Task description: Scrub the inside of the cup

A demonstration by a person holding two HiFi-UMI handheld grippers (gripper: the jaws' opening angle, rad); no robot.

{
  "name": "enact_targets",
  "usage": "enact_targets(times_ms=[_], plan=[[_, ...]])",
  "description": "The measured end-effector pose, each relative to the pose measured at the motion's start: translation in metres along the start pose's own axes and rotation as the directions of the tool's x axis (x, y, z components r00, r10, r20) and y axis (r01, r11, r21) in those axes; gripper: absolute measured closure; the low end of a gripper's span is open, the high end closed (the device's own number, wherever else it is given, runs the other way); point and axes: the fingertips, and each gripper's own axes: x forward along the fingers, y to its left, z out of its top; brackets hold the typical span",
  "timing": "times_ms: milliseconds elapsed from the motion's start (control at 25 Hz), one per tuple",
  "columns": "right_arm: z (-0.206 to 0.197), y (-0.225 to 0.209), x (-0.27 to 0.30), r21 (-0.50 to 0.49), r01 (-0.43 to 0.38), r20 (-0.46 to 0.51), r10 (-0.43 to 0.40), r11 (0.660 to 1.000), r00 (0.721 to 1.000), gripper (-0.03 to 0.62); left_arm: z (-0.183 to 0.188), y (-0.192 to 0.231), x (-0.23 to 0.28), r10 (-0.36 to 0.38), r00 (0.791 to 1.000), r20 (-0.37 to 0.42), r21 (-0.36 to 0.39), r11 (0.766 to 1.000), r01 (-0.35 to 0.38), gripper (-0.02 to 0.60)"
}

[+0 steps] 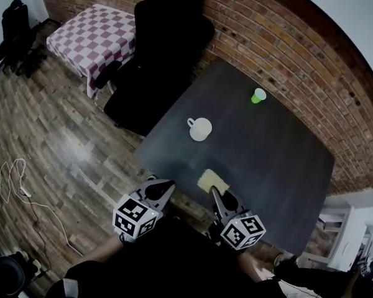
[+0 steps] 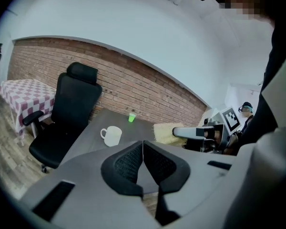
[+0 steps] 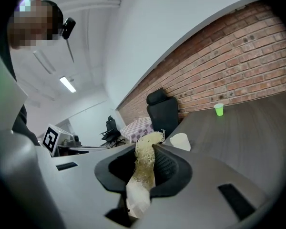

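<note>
- A small green cup (image 1: 258, 95) is seen on the dark table (image 1: 280, 166), far ahead of the jaws and to the right.
- A black chair (image 1: 165, 48) is parked ahead of the jaws, to the left.
- A checked cloth (image 1: 96, 36) is spread over a table beyond the chair, by the brick wall (image 1: 286, 48).
- White cables (image 1: 22, 190) are left on the wooden floor (image 1: 68, 135), left of the jaws.
</note>
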Motion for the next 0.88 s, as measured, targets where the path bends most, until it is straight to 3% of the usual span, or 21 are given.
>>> enact_targets(times_ms=[200,480,720,880], plan=[[0.036,-0.021,0.045,0.055,0.117,0.050,-0.120,0.992,0.992,0.511,0.058,0.049,0.024,-0.076,0.997,0.019,0.083,0.994,0.074,0.560],[0.065,-0.038,0.104,0.023,0.236,0.038,-0.237,0.971,0.971,0.511,0.093,0.115,0.052,-0.137,0.990,-0.011,0.167,0.976,0.137,0.558],[0.082,-0.079,0.146,0.001,0.317,-0.018,-0.317,0.948,0.948,0.511,0.100,0.172,0.086,-0.175,0.981,-0.080,0.206,0.960,0.188,0.558],[0.081,-0.108,0.165,-0.008,0.310,-0.065,-0.310,0.951,0.948,0.511,0.084,0.188,0.121,-0.165,0.974,-0.153,0.261,0.944,0.201,0.558]])
